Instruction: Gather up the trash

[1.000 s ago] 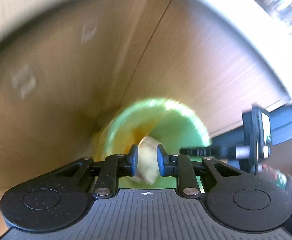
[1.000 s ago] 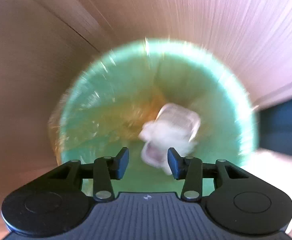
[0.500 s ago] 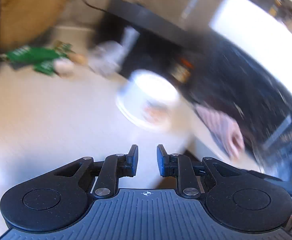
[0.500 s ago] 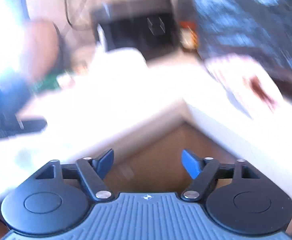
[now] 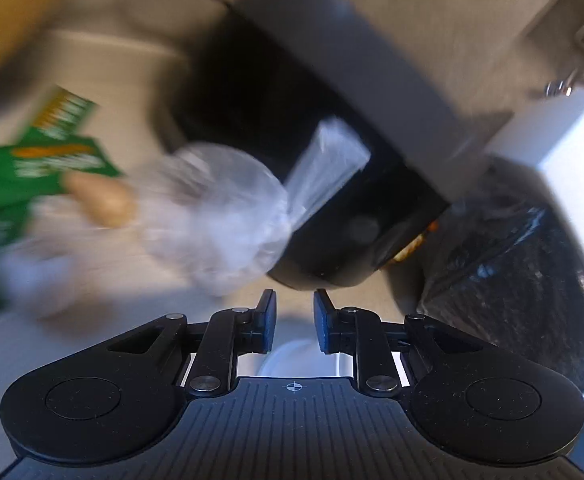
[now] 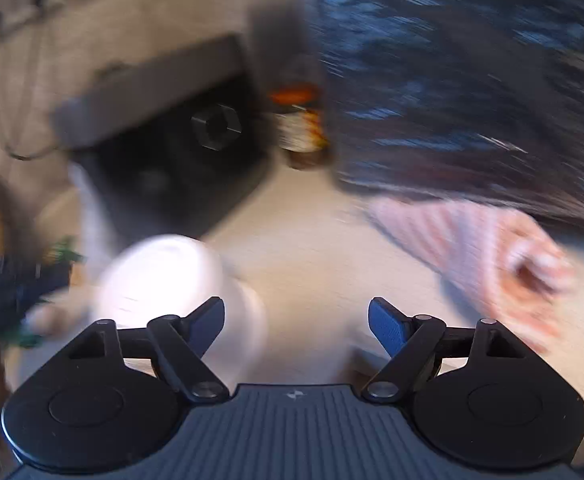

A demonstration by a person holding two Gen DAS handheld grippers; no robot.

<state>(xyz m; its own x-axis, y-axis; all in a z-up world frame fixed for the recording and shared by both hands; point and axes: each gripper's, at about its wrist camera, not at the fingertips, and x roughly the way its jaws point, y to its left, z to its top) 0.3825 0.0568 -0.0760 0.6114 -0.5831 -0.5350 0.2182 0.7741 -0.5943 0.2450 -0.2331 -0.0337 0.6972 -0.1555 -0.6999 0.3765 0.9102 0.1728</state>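
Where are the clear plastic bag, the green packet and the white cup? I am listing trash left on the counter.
clear plastic bag (image 5: 220, 216), left wrist view, on its crumpled bulging body.
green packet (image 5: 32, 168), left wrist view, on its printed face.
white cup (image 6: 164, 276), right wrist view, on its blurred side wall.

Pale countertop (image 5: 92, 60), beige wall (image 5: 432, 20), daylight
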